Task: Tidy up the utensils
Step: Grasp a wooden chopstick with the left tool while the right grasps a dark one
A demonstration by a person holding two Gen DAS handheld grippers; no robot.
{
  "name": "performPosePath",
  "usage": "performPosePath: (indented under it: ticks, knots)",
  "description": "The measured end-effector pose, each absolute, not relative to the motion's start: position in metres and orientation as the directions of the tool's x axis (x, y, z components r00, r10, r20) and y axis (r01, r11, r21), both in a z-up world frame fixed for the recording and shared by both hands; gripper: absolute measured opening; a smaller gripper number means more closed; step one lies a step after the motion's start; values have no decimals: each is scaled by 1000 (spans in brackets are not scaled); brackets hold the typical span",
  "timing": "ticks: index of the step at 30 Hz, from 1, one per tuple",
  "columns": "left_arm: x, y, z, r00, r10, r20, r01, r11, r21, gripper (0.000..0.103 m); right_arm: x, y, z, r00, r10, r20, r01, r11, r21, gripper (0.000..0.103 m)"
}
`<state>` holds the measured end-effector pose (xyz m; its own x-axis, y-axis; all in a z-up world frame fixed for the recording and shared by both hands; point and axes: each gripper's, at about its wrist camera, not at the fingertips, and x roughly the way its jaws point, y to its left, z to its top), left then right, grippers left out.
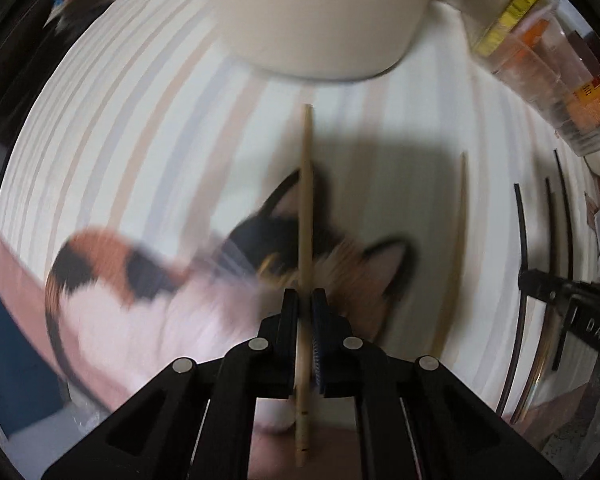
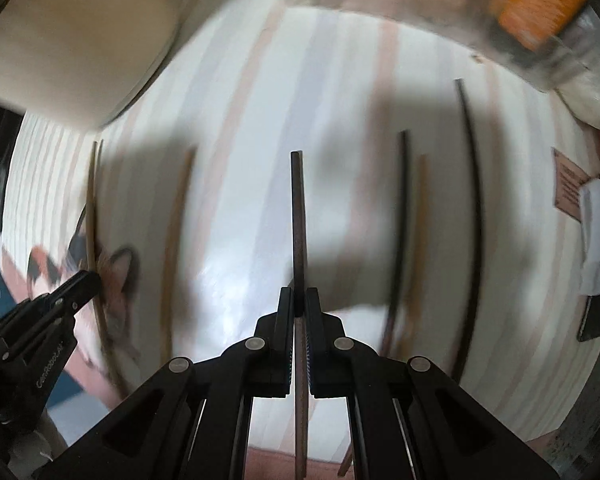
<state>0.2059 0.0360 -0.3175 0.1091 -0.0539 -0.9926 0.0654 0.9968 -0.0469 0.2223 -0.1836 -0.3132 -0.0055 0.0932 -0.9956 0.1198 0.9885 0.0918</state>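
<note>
Looking first through the left wrist view, I found my left gripper clamped on a pale wooden chopstick, the stick running straight out between the pads and its tip reaching toward the cream container at the top of the frame. Below it lay the striped tablecloth with a printed cat; a second pale chopstick rested on the cloth just to the right, and dark ones lay further right, near my right gripper. I judged the step to be carrying each held stick to the container, and doing it well called for keeping the grip firm, raising the tip clear of the rim and dropping it in upright. My left tool pointed down at the table. Turning to the right wrist view, I found my right gripper closed on a dark chopstick, likewise aligned along the fingers. The container stood at upper left, well apart from this stick. Loose chopsticks lay on either side, untouched. This tool also pointed down; blur prevented finer checks.
</note>
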Motion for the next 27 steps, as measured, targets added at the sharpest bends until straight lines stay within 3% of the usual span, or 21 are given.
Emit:
performPosePath:
  ticks: [6, 16, 19, 24, 27]
  knots:
    - [201, 49, -317, 115, -32, -993, 103, 994, -20, 7, 210, -167, -315, -66, 74, -995, 16, 997, 73, 5]
    - [240, 2, -323, 161, 28, -987, 174, 983, 57, 9, 224, -166, -322, -104, 56, -993, 29, 998, 53, 5]
    - [246, -6, -324, 179, 42, -983, 193, 978, 77, 6, 228, -150, -326, -97, 20, -995, 2, 1000, 19, 5]
    - [266, 13, -331, 122, -53, -991, 15, 999, -52, 5, 233, -154, -328, -39, -12, -999, 66, 998, -14, 5]
    - [269, 16, -332, 109, -66, -992, 16, 998, -64, 5, 231, -163, -327, -39, 15, -999, 111, 994, 10, 5]
